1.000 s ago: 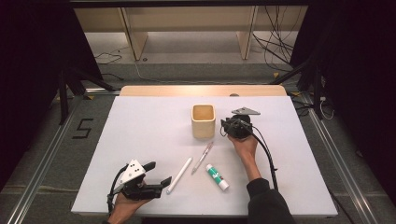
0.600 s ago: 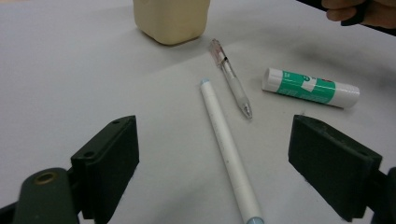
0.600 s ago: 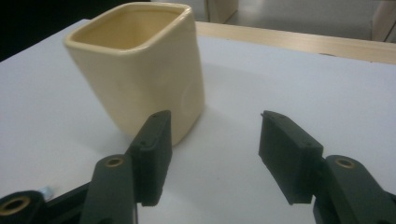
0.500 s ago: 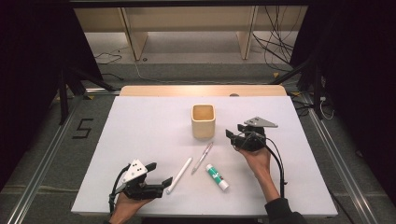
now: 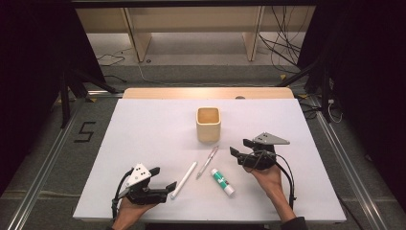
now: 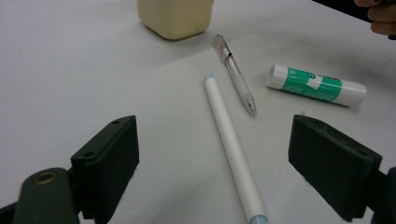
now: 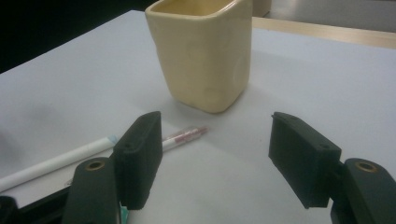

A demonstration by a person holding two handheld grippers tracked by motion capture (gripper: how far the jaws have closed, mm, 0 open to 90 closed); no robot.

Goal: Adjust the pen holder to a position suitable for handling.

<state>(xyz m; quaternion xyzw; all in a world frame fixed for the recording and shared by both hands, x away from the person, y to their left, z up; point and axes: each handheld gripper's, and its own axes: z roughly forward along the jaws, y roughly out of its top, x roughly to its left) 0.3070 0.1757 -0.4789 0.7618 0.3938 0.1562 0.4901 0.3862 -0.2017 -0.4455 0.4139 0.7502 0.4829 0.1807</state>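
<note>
A white worktop (image 5: 143, 129) carries 4 items, seen from the high view: a cream square cup (image 5: 208, 124) standing upright near the centre, and, nearer the person, a white pen (image 5: 184, 179), a clear pen (image 5: 207, 162) and a glue stick (image 5: 222, 175) with a green label.

The left gripper (image 5: 163, 190) lies low at the near left of the worktop, held in the person's left hand (image 5: 128, 213), with its fingers spread wide and holding nothing. Its tips point toward the white pen and sit just beside that pen's near end. In the left gripper view, the white pen (image 6: 232, 147) lies flat between the 2 open fingers (image 6: 108, 158), running away from the camera, apart from both. Beyond it lie the clear pen (image 6: 235, 75), at a slight angle, and the glue stick (image 6: 315, 85) on its side to the right; the 3 items lie apart from one another. The base of the cup (image 6: 175, 17) stands farther off.

The right gripper (image 5: 238, 147) is held in the right hand (image 5: 266, 178) right of the glue stick, its fingers wide apart and empty, pointing left toward the cup. In the right gripper view, the cup (image 7: 202, 52) stands ahead of the open fingers (image 7: 138, 156), not touched by them. The tip of the clear pen (image 7: 184, 136) and a length of the white pen (image 7: 58, 161) show beside the left finger.
</note>
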